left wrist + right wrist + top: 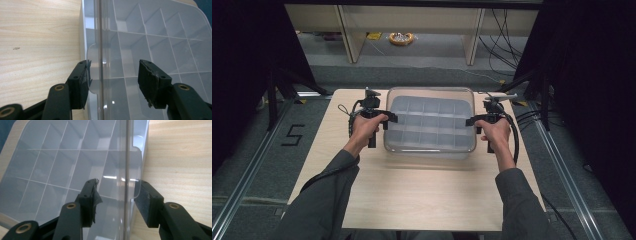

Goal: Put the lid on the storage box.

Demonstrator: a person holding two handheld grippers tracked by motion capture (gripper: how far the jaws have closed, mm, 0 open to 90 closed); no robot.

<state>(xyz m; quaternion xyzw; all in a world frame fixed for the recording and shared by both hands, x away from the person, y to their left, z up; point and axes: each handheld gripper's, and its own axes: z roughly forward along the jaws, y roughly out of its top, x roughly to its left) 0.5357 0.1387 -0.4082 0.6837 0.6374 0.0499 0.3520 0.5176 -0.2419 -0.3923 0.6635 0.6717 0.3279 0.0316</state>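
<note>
wide apart, left gripper [113, 75] and right gripper [115, 195] — each astride box [430, 125] rim; beneath, pale wood table [412, 195].

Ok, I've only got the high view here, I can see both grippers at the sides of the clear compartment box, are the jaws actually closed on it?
Observer: No. In the left gripper view the left gripper is open, its jaws straddling the side wall of the clear compartment box.
Operator: And the right one?
Observer: The right gripper is open too, one jaw inside the box, one outside over the wooden table.
Operator: Anything in the compartments near the jaws?
Observer: The compartments near both grippers look empty.
</note>
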